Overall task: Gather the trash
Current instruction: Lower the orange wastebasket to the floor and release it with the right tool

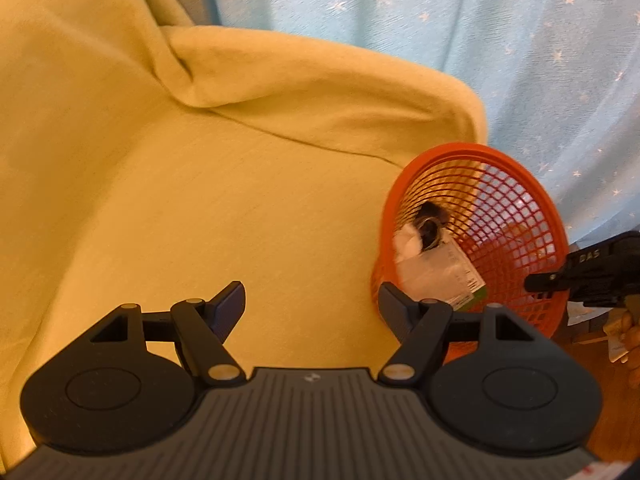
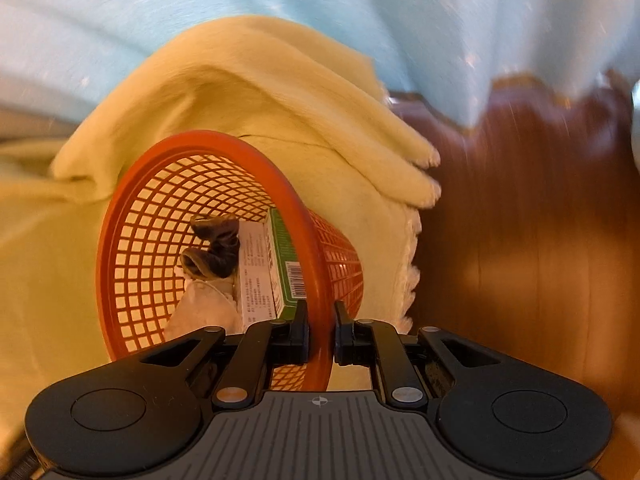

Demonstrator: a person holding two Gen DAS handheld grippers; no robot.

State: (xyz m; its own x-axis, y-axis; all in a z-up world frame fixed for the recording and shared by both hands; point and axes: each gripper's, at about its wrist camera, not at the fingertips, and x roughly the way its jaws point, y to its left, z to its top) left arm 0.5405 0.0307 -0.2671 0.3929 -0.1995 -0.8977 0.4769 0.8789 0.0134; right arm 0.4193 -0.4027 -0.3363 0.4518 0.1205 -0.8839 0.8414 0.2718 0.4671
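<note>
Far to my left spreads the yellow blanket point(image 1: 200, 160), soft and creased, covering what looks like a couch or bed; I see no loose litter on it. My left gripper point(image 1: 312, 304) hovers over that cloth with its fingers spread wide and nothing between them. Just right of it sits the orange mesh basket point(image 1: 516, 240), tipped so its mouth faces me. Inside lie a green-and-white carton point(image 2: 286, 264), something crumpled and white point(image 2: 208, 304), and a dark scrunched scrap point(image 2: 216, 254).

My right gripper point(image 2: 320, 330) is pressed together on the near rim of the basket, one finger inside the mesh, one outside. I judge the basket light and springy: thin plastic lattice that flexes under a hard squeeze, so the thick rolled rim is the sound place to hold. The contents seem light too, but loose, and could slide out if I tilt the mouth lower.

Right of the basket, the blanket's fringe ends over a brown wooden floor point(image 2: 520, 240), with the pale blue starred curtain point(image 1: 480, 20) hanging behind.
</note>
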